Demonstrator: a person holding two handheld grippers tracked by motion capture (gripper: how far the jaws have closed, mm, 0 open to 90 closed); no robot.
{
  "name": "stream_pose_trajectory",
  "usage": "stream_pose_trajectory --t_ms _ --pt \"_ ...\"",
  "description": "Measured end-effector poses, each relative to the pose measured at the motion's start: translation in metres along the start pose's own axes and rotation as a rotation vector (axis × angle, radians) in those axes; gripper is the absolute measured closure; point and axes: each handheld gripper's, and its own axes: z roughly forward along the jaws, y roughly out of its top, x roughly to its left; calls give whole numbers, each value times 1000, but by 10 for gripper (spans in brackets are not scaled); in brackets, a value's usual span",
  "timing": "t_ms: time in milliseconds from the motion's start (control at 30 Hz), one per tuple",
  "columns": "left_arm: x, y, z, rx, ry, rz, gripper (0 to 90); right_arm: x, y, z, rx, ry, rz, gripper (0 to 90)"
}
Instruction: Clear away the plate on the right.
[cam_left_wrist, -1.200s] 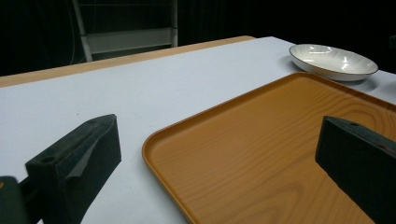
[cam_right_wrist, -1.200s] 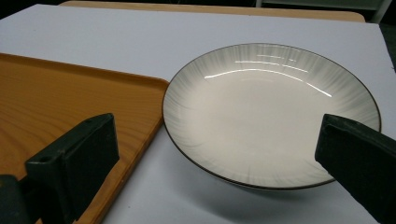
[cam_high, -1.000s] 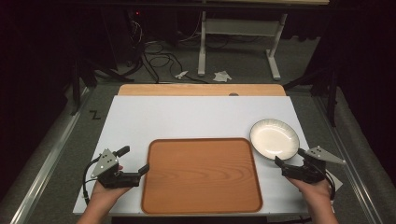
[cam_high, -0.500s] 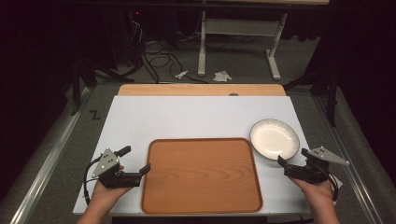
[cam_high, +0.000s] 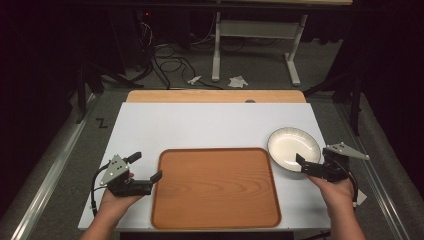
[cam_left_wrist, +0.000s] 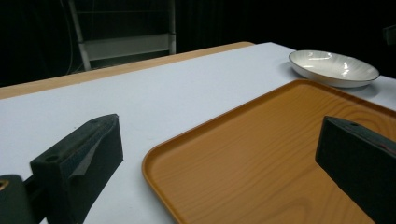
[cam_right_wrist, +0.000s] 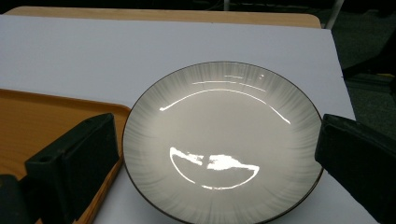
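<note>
A round white plate (cam_high: 293, 146) with a dark rim lies on the white table at the right. In the right gripper view the plate (cam_right_wrist: 224, 121) sits between the two black jaws, and my right gripper (cam_right_wrist: 219, 137) is open around its near part. From above, the right gripper (cam_high: 306, 165) is at the plate's near edge. An orange-brown wooden tray (cam_high: 215, 187) lies empty in the middle front. My left gripper (cam_high: 146, 166) is open at the tray's left rim, holding nothing. In the left gripper view its jaws stand on either side of the tray's corner (cam_left_wrist: 161, 161).
The white tabletop (cam_high: 200, 125) stretches bare behind the tray. A wooden strip (cam_high: 215, 96) runs along the far edge. Beyond it are cables and white frame legs (cam_high: 216, 45) on the floor. The plate (cam_left_wrist: 332, 67) lies just past the tray's far right corner.
My right gripper has moved a little forward to the plate's near edge. The left gripper, tray and plate have stayed put.
</note>
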Motion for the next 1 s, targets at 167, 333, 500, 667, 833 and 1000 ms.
stream_pose_trajectory --t_ms 167,333,500,667,833,1000 --pt "0 -1 0 22 20 18 16 -2 -9 11 -19 -4 27 0" --pt "0 -1 3 24 16 12 16 -6 -14 14 22 10 25 0" --pt "-6 -2 3 27 4 33 17 -12 -23 12 42 43 44 0" --pt "-11 0 3 14 -14 51 16 -19 -28 10 45 42 72 33" --pt "-11 -1 5 25 -22 51 16 -27 -33 7 42 51 120 141" --pt "-11 -1 2 12 -28 52 16 -28 -34 6 47 59 109 155"
